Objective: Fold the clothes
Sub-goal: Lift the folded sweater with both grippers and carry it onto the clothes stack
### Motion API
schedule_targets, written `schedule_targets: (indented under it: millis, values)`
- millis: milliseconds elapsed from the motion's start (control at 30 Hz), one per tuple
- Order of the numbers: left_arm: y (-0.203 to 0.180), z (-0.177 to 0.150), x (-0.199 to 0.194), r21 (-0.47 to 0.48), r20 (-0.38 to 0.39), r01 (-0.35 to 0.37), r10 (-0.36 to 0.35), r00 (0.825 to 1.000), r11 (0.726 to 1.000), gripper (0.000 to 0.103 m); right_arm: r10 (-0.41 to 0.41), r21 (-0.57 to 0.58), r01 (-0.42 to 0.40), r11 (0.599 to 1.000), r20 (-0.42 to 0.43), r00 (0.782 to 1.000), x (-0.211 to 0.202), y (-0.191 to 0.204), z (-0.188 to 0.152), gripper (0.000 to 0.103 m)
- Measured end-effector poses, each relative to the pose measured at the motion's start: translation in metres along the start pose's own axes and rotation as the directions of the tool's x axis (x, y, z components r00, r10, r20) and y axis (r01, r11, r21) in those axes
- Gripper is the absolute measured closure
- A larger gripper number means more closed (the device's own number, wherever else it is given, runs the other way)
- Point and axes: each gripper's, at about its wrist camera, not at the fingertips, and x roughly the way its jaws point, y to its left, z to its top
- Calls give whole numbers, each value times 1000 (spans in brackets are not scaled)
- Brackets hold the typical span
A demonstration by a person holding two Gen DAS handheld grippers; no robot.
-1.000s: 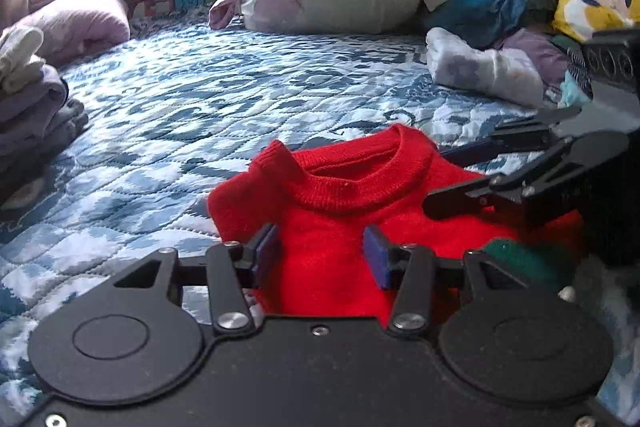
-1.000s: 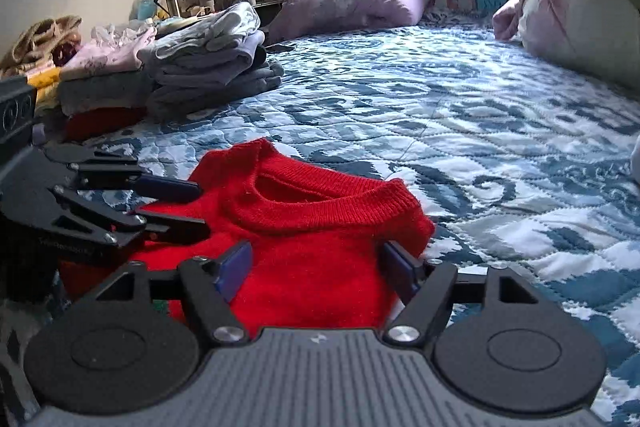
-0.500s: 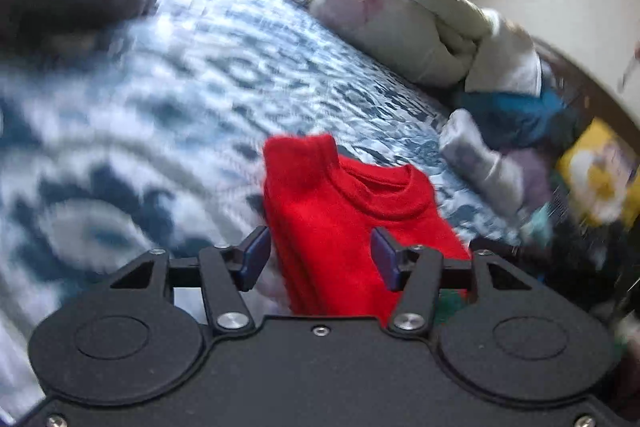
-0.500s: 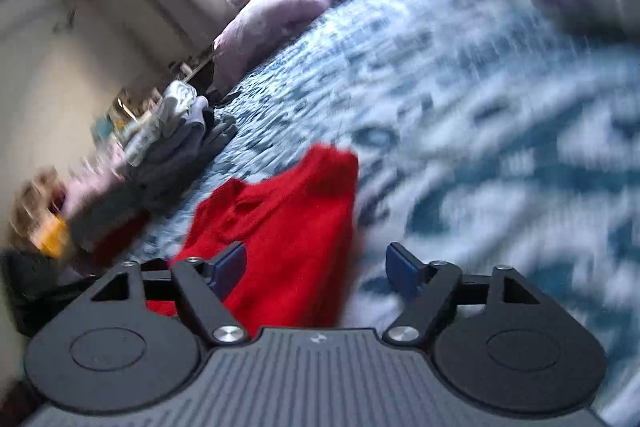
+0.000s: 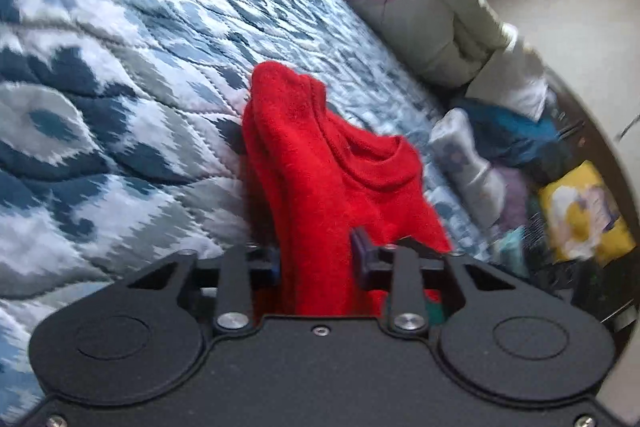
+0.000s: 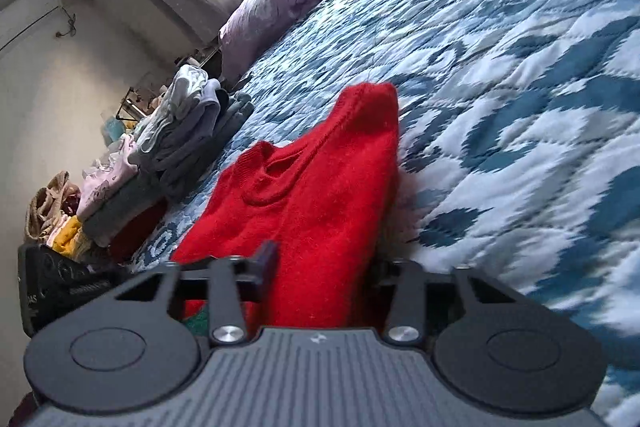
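Observation:
A red knitted sweater (image 5: pixel 328 171) lies partly folded on the blue and white quilted bed (image 5: pixel 120 107), collar away from me. My left gripper (image 5: pixel 316 261) has its jaws around the sweater's near left edge, fabric filling the gap. In the right wrist view the same sweater (image 6: pixel 320 183) runs between the jaws of my right gripper (image 6: pixel 324 267), which grips its near right edge. Both grippers are tilted sideways. A bit of green fabric (image 6: pixel 200 319) shows under the red near the right gripper.
A stack of folded grey and pink clothes (image 6: pixel 176 143) sits at the bed's left side. A lilac pillow (image 6: pixel 276 3) lies beyond it. Unfolded clothes and a bundled duvet (image 5: pixel 432 15) pile up at the right, with a yellow cushion (image 5: pixel 580 215).
Both grippers have closed from wide open onto the sweater's lower edge. Both have rolled sideways and the sweater's sides have lifted into a ridge.

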Motion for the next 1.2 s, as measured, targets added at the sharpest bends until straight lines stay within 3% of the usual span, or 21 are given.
schedule_targets:
  millis: [200, 333, 467, 567, 733, 900, 1067, 1133, 1200]
  values:
    - [-11, -3, 0, -38, 4, 67, -67, 998, 997, 78, 66, 62, -69, 996, 56, 996, -30, -4, -2, 73]
    - [-48, -8, 14, 1, -30, 137, -137, 990, 991, 78, 81, 85, -93, 992, 132, 988, -78, -12, 0, 73]
    - [-100, -9, 45, 45, -97, 237, -232, 968, 970, 78, 66, 133, -104, 986, 264, 962, -144, -29, -4, 73]
    - [-150, -11, 72, 112, -165, 316, -296, 941, 942, 78, 33, 156, -96, 983, 366, 930, -195, -40, -7, 73]
    - [-250, -18, 128, 212, -283, 462, -398, 872, 861, 78, -63, 184, -48, 982, 553, 831, -285, -56, -5, 73]
    - [-340, -19, 187, 259, -385, 593, -481, 787, 762, 78, -163, 190, 39, 981, 700, 695, -359, -66, 14, 73]
    - [-395, -16, 241, 289, -458, 678, -525, 718, 675, 78, -224, 206, 98, 974, 794, 565, -402, -86, 42, 73]
    - [-408, -16, 266, 294, -486, 701, -530, 695, 650, 78, -251, 232, 103, 967, 815, 522, -405, -103, 48, 73]
    - [-402, -25, 296, 299, -521, 679, -482, 705, 670, 78, -286, 268, 108, 957, 829, 480, -402, -123, 50, 73]
